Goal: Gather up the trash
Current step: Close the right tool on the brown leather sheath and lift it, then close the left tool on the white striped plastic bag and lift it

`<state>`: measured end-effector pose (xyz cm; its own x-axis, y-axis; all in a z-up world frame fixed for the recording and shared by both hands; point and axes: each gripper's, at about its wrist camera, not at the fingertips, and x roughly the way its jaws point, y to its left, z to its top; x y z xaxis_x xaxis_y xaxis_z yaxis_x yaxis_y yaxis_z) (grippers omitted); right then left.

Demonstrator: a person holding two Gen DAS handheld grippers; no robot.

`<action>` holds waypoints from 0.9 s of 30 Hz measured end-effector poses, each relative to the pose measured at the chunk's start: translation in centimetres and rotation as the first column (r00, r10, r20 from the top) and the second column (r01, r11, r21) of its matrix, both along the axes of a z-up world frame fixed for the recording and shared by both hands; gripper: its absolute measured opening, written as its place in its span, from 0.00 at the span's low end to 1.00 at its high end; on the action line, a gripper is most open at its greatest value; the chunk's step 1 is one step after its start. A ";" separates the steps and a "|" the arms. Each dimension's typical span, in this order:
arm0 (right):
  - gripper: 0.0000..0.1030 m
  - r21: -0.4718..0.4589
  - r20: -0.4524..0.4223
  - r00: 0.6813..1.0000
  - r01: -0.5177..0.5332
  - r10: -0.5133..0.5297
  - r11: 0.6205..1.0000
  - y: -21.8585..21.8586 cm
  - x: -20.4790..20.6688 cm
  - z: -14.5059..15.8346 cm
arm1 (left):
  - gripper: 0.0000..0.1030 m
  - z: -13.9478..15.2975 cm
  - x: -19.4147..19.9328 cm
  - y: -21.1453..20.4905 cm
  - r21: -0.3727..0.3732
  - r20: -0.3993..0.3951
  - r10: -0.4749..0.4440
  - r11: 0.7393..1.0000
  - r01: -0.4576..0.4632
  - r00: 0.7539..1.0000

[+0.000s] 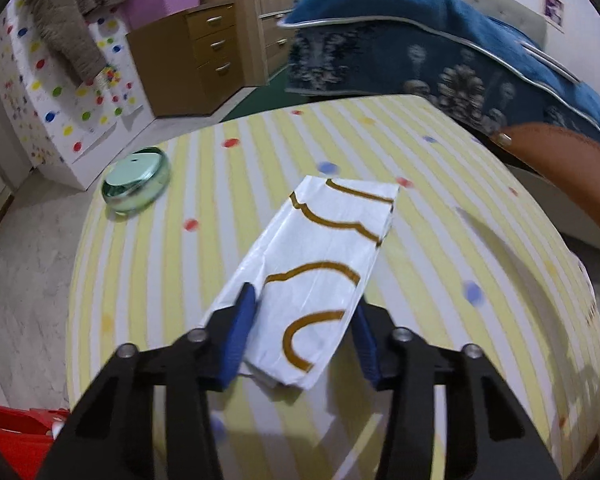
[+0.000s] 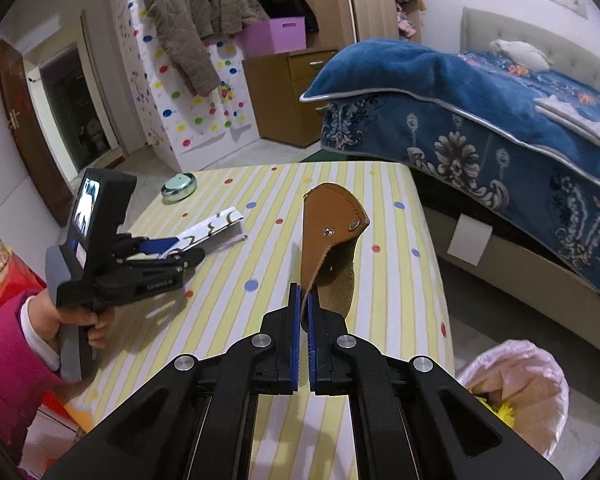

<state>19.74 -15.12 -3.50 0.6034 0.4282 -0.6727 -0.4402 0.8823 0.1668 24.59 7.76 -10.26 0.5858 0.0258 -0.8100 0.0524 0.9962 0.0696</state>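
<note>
A flat white packet with brown curved lines (image 1: 320,272) lies on the yellow-striped table (image 1: 440,216). My left gripper (image 1: 304,320) is open, its blue fingers on either side of the packet's near end; it also shows in the right wrist view (image 2: 168,248) at the packet (image 2: 216,228). My right gripper (image 2: 303,300) is shut on the edge of a brown leather case (image 2: 332,236) and holds it upright above the table. The case also shows at the right edge of the left wrist view (image 1: 560,168).
A round green tin (image 1: 137,180) sits near the table's far left corner. A bin with a pink liner (image 2: 520,392) stands right of the table. A bed with a blue blanket (image 2: 480,108) is beyond. A red box (image 1: 16,436) is at lower left.
</note>
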 end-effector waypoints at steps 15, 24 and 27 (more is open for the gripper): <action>0.02 0.014 -0.043 0.997 0.064 -0.064 0.998 -4.0 -6.9 -0.4 | 0.59 1.4 -12.6 -7.5 -0.108 -0.036 -0.086 0.991 0.082 0.996; 0.02 0.023 -0.034 0.995 0.093 -0.093 0.995 -6.1 -9.7 -0.2 | 0.71 3.8 -16.9 -5.5 -0.162 0.057 -0.124 0.978 0.132 0.991; 0.02 0.030 -0.037 0.995 0.098 -0.097 0.995 -6.1 -9.8 -0.2 | 0.71 3.5 -15.5 -4.6 -0.148 0.046 -0.083 0.985 0.089 0.996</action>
